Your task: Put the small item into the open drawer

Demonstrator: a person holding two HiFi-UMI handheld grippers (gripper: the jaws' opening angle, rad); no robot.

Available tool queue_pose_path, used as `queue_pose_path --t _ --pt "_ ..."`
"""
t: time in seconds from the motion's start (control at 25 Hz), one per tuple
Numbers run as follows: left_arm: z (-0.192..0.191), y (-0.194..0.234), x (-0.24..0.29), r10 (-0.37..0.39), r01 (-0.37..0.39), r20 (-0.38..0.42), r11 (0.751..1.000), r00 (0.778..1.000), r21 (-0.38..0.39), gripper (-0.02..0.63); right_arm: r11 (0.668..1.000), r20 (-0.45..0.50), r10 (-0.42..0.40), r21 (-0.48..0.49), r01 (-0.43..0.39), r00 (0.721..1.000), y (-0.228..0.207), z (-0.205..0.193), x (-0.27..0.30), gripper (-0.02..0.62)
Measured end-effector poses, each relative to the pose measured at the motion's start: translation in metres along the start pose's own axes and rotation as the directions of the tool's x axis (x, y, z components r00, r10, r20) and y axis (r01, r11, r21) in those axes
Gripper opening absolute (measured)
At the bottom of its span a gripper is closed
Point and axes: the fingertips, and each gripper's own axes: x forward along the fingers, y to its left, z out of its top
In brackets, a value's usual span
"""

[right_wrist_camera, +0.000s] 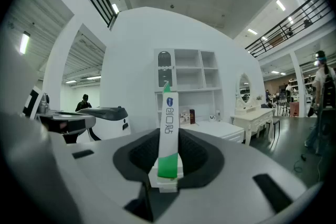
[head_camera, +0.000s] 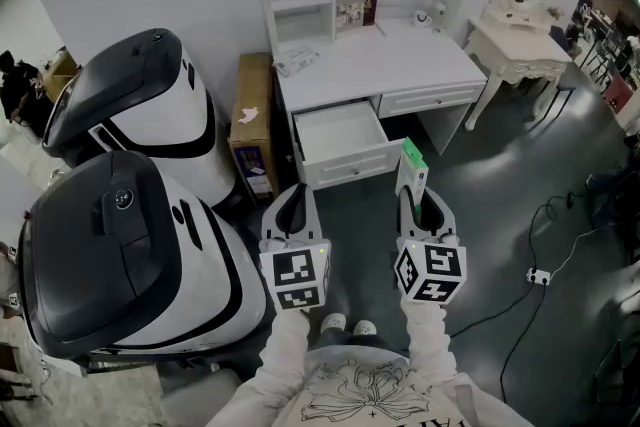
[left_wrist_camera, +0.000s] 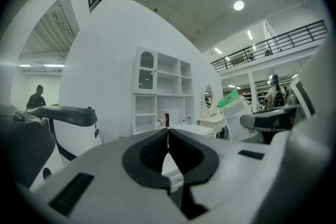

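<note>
On our right gripper the jaws clamp the lower end of a slim green-and-white box — it stands upright between them, its top reaching past the tips. On our left gripper the jaws are pressed together, empty. The box is held just short of the open drawer under the white surface.

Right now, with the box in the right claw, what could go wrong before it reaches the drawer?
The right claw pinches the green-and-white box only at its lower end, so the tall box may tilt or slip. The open drawer sits under the desktop; an upright box could catch that edge.
</note>
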Motion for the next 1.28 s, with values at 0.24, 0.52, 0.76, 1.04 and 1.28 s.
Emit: queue_pose_path --t 0.24,0.52,0.76,1.04,1.28 --pt "-0.001 0.001 0.003 -0.001 0.001 -0.003 1.0 1.0 -0.001 0.006 1.0 -0.003 0.0 0.005 0.0 1.0 -0.001 -0.001 0.003 0.094" --pt "-0.003 0.008 0.007 0.002 -0.002 -0.006 1.0 1.0 -0.005 0.006 1.0 -0.008 0.012 0.023 -0.011 1.0 0.004 -0.005 0.011 0.094" --pt "-0.005 0.016 0.013 -0.005 0.005 -0.004 1.0 1.0 -0.014 0.007 0.999 -0.016 0.015 0.03 -0.014 1.0 0.011 -0.011 0.02 0.094" --pt "-0.014 0.026 0.017 -0.019 0.019 -0.013 1.0 1.0 -0.013 0.007 0.999 -0.023 0.008 0.048 -0.007 1.0 0.023 -0.02 0.027 0.094" --pt "-0.019 0.031 0.027 -0.013 0.013 -0.03 1.0 0.999 -0.024 0.008 0.999 -0.038 0.024 0.049 -0.022 0.999 0.026 -0.023 0.041 0.094"
